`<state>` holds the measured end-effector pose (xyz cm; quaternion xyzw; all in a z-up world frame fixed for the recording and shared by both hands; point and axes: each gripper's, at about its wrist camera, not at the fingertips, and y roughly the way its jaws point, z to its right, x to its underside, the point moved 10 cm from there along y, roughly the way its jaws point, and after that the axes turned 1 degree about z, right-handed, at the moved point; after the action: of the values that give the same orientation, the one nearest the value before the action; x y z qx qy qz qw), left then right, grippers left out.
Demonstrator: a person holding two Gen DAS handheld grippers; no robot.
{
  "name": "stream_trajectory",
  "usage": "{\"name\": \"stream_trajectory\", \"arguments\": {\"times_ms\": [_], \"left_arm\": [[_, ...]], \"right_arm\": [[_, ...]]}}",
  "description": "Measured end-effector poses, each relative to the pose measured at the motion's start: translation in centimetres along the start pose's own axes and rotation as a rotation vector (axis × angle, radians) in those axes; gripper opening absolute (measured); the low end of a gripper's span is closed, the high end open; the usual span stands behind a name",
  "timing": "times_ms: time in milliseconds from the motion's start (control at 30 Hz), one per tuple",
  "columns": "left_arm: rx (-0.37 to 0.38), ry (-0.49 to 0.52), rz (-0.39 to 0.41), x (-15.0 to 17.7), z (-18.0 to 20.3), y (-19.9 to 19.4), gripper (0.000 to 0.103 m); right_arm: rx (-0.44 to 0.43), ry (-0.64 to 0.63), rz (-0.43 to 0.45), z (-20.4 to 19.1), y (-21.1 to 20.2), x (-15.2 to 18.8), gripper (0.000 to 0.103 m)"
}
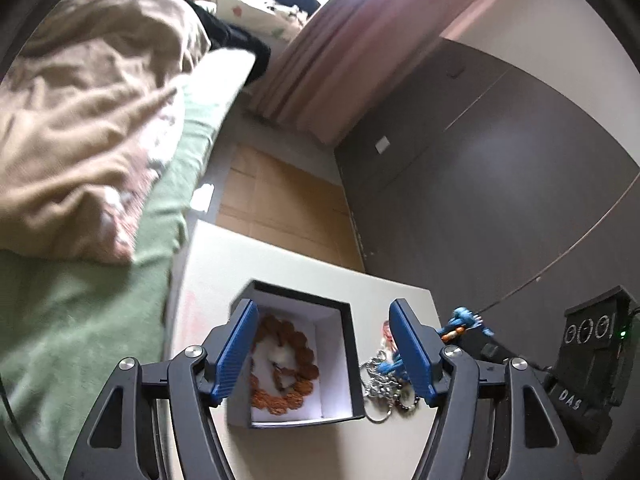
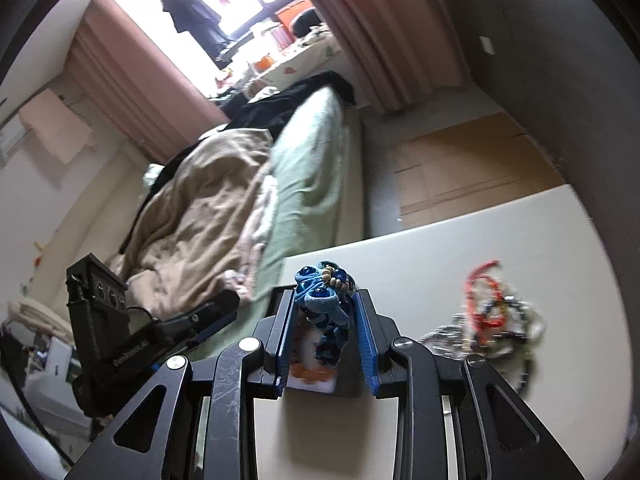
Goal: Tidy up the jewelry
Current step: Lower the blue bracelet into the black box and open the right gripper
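Left wrist: box [image 1: 347, 344], brown bracelet [image 1: 298, 364] inside

A home bedroom: rumpled bed [image 1: 80, 128], pink curtains [image 1: 344, 52].

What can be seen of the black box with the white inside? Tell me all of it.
The black square box with a white lining sits open, no lid in view, on the pale tabletop. A brown beaded bracelet lies coiled inside on white padding. The left gripper hangs open above it, one blue finger over its left wall. A pile of metal chains lies at its right side.
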<state>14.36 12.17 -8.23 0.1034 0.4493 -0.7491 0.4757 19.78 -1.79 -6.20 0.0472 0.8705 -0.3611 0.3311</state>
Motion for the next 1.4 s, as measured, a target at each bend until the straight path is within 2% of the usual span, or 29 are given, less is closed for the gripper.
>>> {"name": "stream_trajectory", "arguments": {"times_ms": [133,300,533,733,867,1100,1333,1400], "left_arm": [[-0.011,-0.007,0.027,-0.7,-0.6,-1.0,0.069],[-0.019,-0.028,0.033,-0.9,-1.2,-1.1,0.069],[-0.021,-0.03,0.036,-1.1,-1.2,-1.0,0.069],[-0.019,-0.045,0.038,-1.2,-1.4,-1.1,0.069],[-0.018,-0.043,0.043,-1.3,-1.3,-1.2,0.069],[-0.028,-0.024,0.035,-0.7,-0.8,-1.3,0.069],[-0.021,0.03,0.012,0.6,1.2,-0.9,0.069],[-0.017,0.058,-0.005,1.4,2.2,-0.4,0.069]], "right_arm": [[-0.039,-0.004,-0.032,-1.5,1.9,1.1,0.03],[-0.04,-0.038,-0.055,-2.6,3.8,2.1,0.03],[0.04,-0.056,-0.094,-1.6,6.0,3.3,0.032],[0.097,-0.062,-0.211,-0.3,7.7,5.7,0.04],[0.087,-0.053,-0.212,-0.1,7.0,6.1,0.054],[0.108,-0.011,-0.202,1.7,4.8,6.7,0.055],[0.136,0.051,-0.137,4.9,0.0,5.5,0.055],[0.167,0.076,-0.115,6.4,-1.6,5.0,0.059]]}}
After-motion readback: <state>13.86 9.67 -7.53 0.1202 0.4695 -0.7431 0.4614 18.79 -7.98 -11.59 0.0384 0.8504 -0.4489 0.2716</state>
